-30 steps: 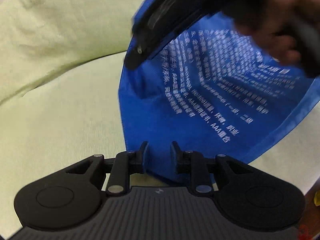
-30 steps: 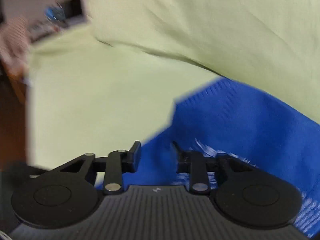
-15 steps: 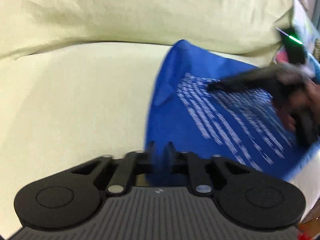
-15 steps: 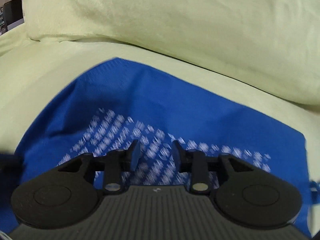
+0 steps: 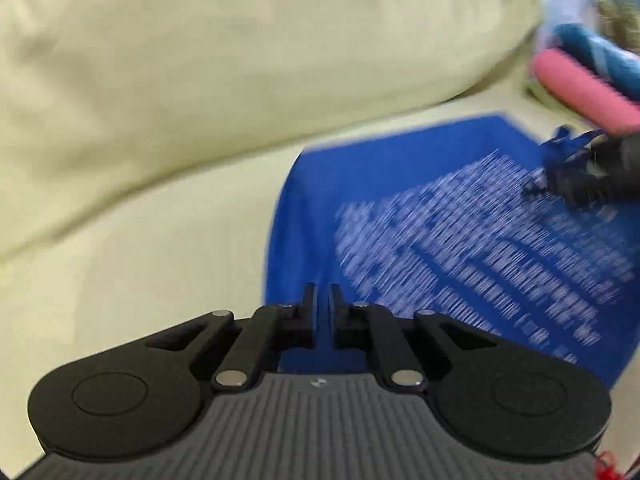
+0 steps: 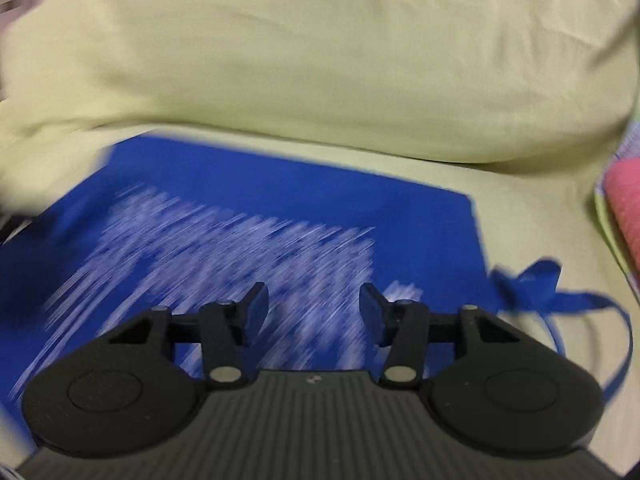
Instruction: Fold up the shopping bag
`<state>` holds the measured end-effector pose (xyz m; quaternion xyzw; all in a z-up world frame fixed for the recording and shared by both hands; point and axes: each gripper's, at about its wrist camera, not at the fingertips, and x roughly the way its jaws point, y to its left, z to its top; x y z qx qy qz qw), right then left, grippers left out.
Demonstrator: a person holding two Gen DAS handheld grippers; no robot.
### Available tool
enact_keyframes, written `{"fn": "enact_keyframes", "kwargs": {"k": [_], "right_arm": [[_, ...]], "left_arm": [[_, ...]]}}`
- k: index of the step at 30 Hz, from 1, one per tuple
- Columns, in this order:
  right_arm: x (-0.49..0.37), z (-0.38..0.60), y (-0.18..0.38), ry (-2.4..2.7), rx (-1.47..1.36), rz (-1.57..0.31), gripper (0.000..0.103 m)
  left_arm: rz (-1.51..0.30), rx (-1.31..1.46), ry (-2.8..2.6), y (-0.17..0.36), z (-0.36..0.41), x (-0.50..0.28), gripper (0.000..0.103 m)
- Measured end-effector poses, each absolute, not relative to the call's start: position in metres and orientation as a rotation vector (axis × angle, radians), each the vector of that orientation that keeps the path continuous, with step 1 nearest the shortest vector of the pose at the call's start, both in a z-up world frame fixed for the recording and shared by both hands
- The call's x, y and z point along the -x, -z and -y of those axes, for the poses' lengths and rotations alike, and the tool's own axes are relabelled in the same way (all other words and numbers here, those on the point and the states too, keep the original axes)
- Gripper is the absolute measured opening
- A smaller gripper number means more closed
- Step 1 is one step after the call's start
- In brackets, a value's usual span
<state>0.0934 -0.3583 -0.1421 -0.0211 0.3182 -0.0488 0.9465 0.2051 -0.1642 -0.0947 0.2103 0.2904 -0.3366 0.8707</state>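
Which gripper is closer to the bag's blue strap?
Right. The right gripper hovers open beside the strap; the left gripper pinches the bag at its opposite edge.

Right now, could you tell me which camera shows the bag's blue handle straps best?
The right wrist view: the handle straps loop clear on the pale sheet beside the blue shopping bag. The left wrist view shows only a blurred bit, by the right gripper.

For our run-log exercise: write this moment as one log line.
task: fold shopping bag | left gripper: shut on shopping bag edge | right gripper: open above bag | surface: yellow-green sheet
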Motion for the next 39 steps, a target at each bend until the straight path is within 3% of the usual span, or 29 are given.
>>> {"fn": "enact_keyframes", "kwargs": {"k": [3,8,12,16,21,22,23,24,31,34,37,38,39], "right_arm": [[-0.05,0.315,0.157,0.118,0.171,-0.622,0.046],[-0.002,0.311,0.172,0.323,0.218,-0.536,0.065],[0.028,0.358,0.178,0.303,-0.058,-0.527,0.067],[0.039,0.353,0.176,0.278,-0.04,-0.551,0.067],[0.06,0.356,0.147,0.27,-0.025,-0.501,0.067],[0.065,0.358,0.141,0.275,-0.018,-0.483,0.067],[0.07,0.36,0.136,0.295,-0.008,-0.465,0.068],[0.072,0.367,0.131,0.311,-0.008,-0.45,0.068],[0.034,0.433,0.108,0.424,-0.038,-0.438,0.066],[-0.015,0.455,0.116,0.423,0.067,-0.573,0.062],[-0.056,0.471,0.136,0.413,0.138,-0.699,0.028],[-0.068,0.477,0.143,0.405,0.159,-0.748,0.011],[-0.072,0.481,0.146,0.418,0.178,-0.759,0.003]], "left_arm": [[-0.585,-0.46,0.744,0.079,0.181,-0.221,0.01],[-0.694,-0.494,0.697,0.089,0.199,-0.273,0.012],[-0.827,-0.37,0.618,0.116,0.196,-0.312,0.016],[-0.818,-0.292,0.585,0.119,0.186,-0.314,0.016],[-0.67,-0.335,0.623,0.069,0.152,-0.253,0.017],[-0.625,-0.357,0.637,0.059,0.143,-0.232,0.024],[-0.596,-0.376,0.657,0.052,0.136,-0.211,0.038],[-0.58,-0.391,0.68,0.048,0.13,-0.192,0.043],[-0.59,-0.439,0.748,0.057,0.125,-0.103,0.047],[-0.646,-0.45,0.706,0.077,0.136,-0.1,0.047],[-0.718,-0.465,0.649,0.099,0.137,-0.114,0.046],[-0.732,-0.477,0.636,0.105,0.139,-0.118,0.046],[-0.742,-0.484,0.626,0.11,0.139,-0.121,0.046]]}}
